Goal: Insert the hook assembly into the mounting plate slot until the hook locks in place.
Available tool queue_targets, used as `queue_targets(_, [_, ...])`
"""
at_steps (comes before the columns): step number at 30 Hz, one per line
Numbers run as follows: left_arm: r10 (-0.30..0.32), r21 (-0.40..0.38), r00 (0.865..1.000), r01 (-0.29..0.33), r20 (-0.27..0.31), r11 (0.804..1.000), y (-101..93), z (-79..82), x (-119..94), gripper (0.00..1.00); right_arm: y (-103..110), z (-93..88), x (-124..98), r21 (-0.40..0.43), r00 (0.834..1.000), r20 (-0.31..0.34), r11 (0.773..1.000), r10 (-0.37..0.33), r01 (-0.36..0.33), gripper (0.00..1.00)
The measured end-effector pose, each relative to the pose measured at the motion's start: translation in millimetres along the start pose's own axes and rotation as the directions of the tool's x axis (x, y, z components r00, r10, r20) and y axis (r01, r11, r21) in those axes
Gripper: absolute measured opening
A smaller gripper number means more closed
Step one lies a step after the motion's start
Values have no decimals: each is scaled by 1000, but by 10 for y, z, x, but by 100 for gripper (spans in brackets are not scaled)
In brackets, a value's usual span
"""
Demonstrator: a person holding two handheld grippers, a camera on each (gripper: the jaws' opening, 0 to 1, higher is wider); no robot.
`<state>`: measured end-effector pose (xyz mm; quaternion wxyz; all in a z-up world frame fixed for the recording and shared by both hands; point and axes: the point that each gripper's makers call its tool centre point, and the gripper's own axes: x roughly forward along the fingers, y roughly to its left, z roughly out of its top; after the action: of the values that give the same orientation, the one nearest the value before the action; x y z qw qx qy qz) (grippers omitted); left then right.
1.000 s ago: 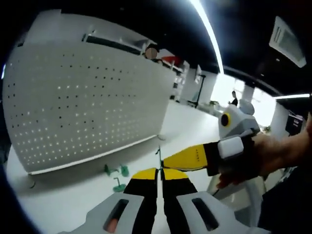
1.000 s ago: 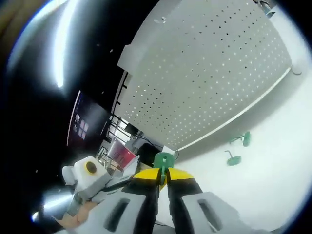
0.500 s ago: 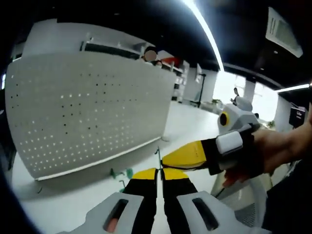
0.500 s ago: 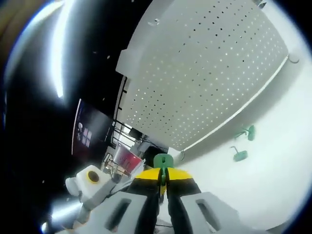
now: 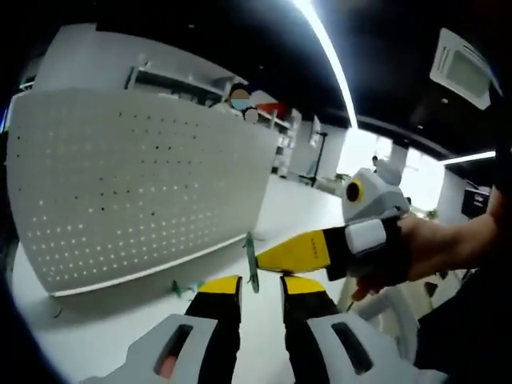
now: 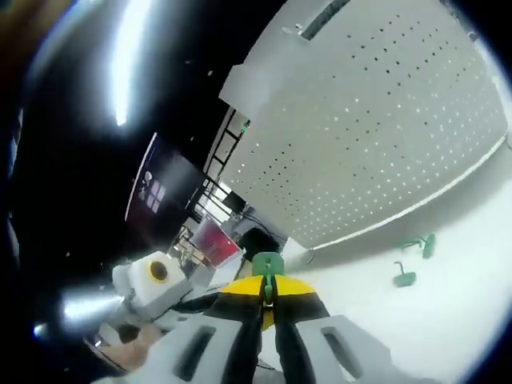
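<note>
- A white perforated mounting plate point(image 5: 136, 192) is being seen across the left half of the left gripper view, standing upright on a smooth white table point(image 5: 96, 336); its flat face is dotted with regular rows of small holes. It is also being shown across the upper right of the right gripper view point(image 6: 384, 136), tilted with the camera.
- The right gripper point(image 5: 258, 260) is being brought in from the right of the left gripper view, held by a person's hand point(image 5: 436, 248); its yellow-tipped jaws are being pressed together on the green hook assembly point(image 5: 251, 262).
- In the right gripper view the same gripper point(image 6: 267, 290) is being seen at bottom centre, pinching the hook point(image 6: 267, 264), whose rounded green plastic head is poking out above the tips.
- The left gripper point(image 5: 261, 286) is being held at the bottom of its own view with its jaws spread apart, a gap between them, nothing being gripped.
- The thin hook is being held with its long axis running up and down the left gripper view; its lower end is hard to make out.
- Two spare green hooks point(image 6: 414, 260) are lying on the table at lower right, too small for detail.
</note>
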<state>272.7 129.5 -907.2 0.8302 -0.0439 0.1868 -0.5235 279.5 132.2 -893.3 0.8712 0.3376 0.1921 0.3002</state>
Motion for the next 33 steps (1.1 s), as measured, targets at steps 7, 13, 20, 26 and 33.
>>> queue_targets(7, [40,-24,999,-40,17,999,112,8,-141,58,88,-29,62,-155,999,-49,988,-14,6,0])
queue_targets(13, [43,-22,998,-42,54,999,141,15,-303,83,88,-25,115,-267,997,-67,963,-40,21,0])
queue_targets(20, [39,-13,995,-38,96,999,108,108,-429,98,132,16,198,-394,995,-71,919,-66,33,0])
queue_targets(26, [62,-27,992,-60,107,998,169,152,-465,100,156,28,256,-444,996,-55,895,-76,44,0])
queue_targets(33, [89,-34,991,-86,105,996,229,165,-506,100,61,320,272,-522,985,93,836,-143,171,0])
